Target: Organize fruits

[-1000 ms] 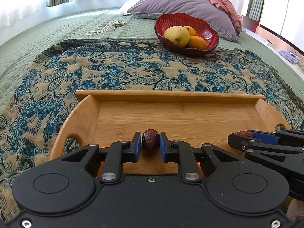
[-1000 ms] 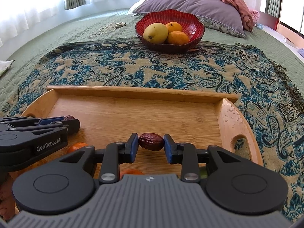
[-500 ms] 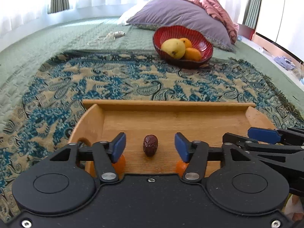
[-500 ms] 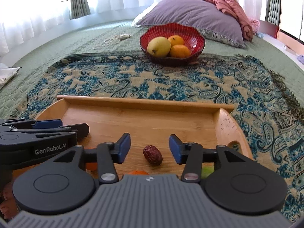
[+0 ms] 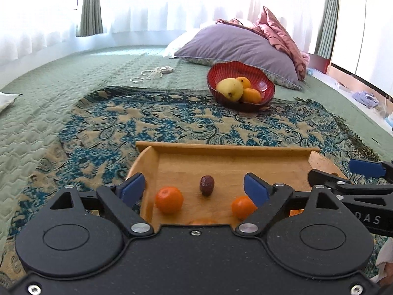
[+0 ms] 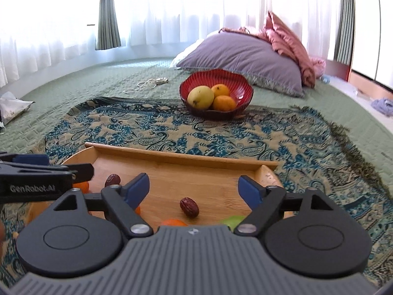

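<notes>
Looking along the left gripper [image 5: 194, 188], I see its blue pads spread wide and holding nothing. Just beyond them a dark date [image 5: 206, 184] lies on the floor of the wooden tray [image 5: 227, 148], free of both pads. One orange [image 5: 169, 199] sits to its left near the tray wall, and a second orange [image 5: 242, 206] is partly hidden behind the right pad.

My right gripper [image 6: 194, 188] is also wide open and empty. Another date [image 6: 189, 207] lies on the tray [image 6: 181, 158] between its fingers, touching neither. At the near edge I see the top of an orange fruit [image 6: 172, 222] and part of a green fruit [image 6: 232, 221], both cut off by the gripper body. The date of the left side [image 6: 112, 180] shows just past the left gripper's fingers.

The tray rests on a paisley blanket [image 6: 172, 132] spread over the green bed [image 5: 73, 78]. Farther on the blanket stands a red bowl [image 6: 216, 93] with a yellow-green fruit [image 6: 200, 97] and two oranges inside. Behind it lies a purple pillow [image 6: 242, 56], and a coiled cord [image 5: 152, 72] lies on the bed to the left.
</notes>
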Motion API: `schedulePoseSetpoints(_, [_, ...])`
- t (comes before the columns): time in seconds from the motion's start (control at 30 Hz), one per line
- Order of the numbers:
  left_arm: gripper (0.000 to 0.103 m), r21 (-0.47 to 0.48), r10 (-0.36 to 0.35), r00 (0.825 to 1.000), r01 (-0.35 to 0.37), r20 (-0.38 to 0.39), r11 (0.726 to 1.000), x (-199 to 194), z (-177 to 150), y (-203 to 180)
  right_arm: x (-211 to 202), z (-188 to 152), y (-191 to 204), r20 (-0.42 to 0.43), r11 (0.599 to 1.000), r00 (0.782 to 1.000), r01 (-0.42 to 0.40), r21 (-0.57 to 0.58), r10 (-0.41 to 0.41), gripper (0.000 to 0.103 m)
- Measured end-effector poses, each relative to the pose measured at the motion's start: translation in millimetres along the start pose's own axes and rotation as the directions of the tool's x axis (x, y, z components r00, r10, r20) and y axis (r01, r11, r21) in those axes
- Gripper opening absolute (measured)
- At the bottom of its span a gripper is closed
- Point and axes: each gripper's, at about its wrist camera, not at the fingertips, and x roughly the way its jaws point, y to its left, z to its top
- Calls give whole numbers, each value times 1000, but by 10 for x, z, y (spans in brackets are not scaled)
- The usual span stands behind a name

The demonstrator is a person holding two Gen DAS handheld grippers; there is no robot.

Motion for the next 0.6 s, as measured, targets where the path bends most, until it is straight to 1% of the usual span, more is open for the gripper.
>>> schedulePoseSetpoints(0.13, [93, 9, 0, 1000, 0, 25, 1000, -206, -146, 2, -177, -106, 9, 37, 1000, 999, 8, -11, -8, 93])
schedulePoseSetpoints(0.37, [96, 24, -9, 999, 8, 43, 1000, -499, -440, -69, -440, -344, 38, 86, 999, 996, 20, -38, -16, 102])
schedulePoseSetpoints(0.6, [97, 6, -11, 999, 11, 35, 1000, -691, -754, -95, -634, -586, 65, 107, 998, 994, 30, -53, -24, 103])
